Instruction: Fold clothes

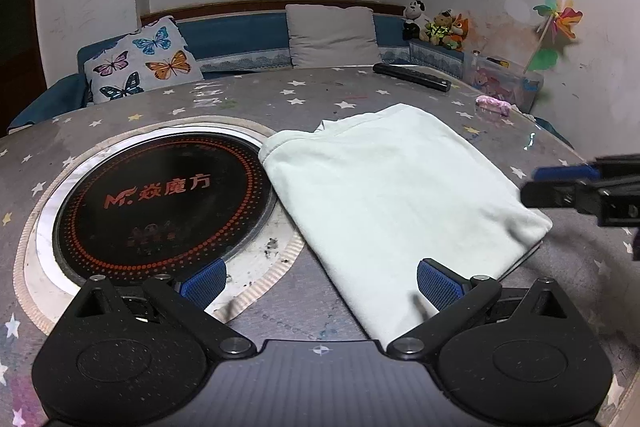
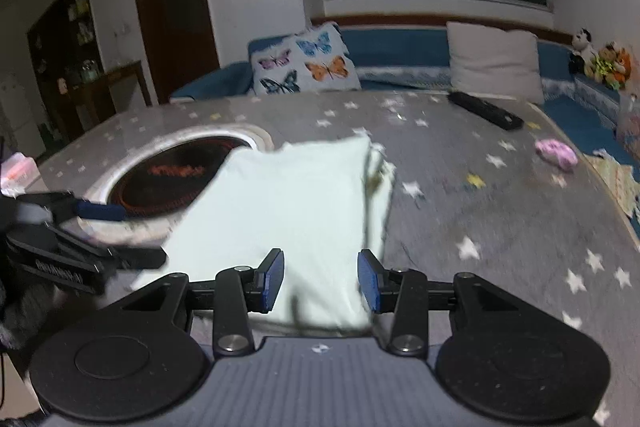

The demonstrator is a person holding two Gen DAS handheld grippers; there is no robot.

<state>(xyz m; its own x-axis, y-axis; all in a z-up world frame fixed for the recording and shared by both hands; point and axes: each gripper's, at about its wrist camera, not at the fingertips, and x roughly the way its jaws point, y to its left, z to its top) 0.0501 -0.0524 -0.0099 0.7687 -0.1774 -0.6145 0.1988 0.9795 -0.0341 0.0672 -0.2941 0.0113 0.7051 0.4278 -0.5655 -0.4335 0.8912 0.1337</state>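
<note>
A pale mint-green garment lies folded flat on the star-patterned table; it also shows in the right wrist view. My left gripper is open wide, its jaws either side of the garment's near edge, holding nothing. My right gripper is open over the garment's near edge, empty; it also shows at the right edge of the left wrist view. The left gripper appears at the left of the right wrist view.
A round black induction hob is set into the table left of the garment. A black remote, a pink item and a clear box lie at the far right. A sofa with cushions stands behind.
</note>
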